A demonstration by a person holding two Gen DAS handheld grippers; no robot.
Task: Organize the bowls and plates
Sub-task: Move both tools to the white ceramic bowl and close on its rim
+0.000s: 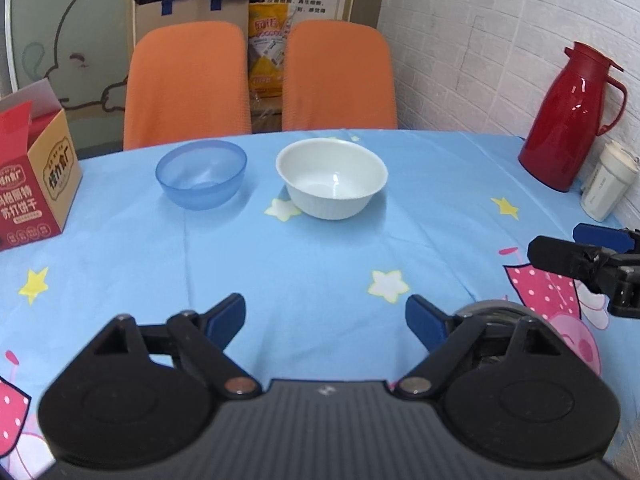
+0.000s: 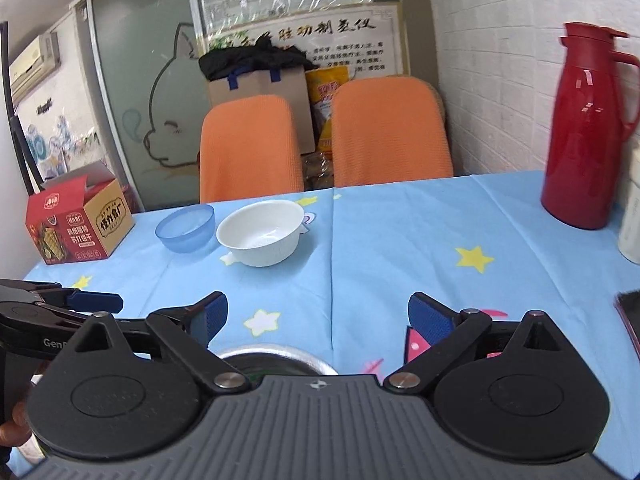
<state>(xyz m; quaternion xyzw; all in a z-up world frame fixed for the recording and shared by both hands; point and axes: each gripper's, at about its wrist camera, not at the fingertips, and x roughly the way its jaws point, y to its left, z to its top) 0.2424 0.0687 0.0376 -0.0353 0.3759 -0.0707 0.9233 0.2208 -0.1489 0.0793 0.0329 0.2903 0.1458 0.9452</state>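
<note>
The white bowl (image 1: 332, 178) and blue bowl (image 1: 201, 173) are seen side by side at the far table edge; both rigid, likely slippery, best gripped at the rim. The left gripper (image 1: 325, 322) and right gripper (image 2: 318, 316) are held spread, empty.

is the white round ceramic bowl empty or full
Empty. The white round ceramic bowl stands upright on the tablecloth, and both views show only its bare glossy inside.

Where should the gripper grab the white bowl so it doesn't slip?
Probably by the rim. The white bowl stands upright with its mouth open, and its round sides are too wide to squeeze. Come down from above on the near edge, one finger inside and one outside. The left gripper is open and faces it.
</note>
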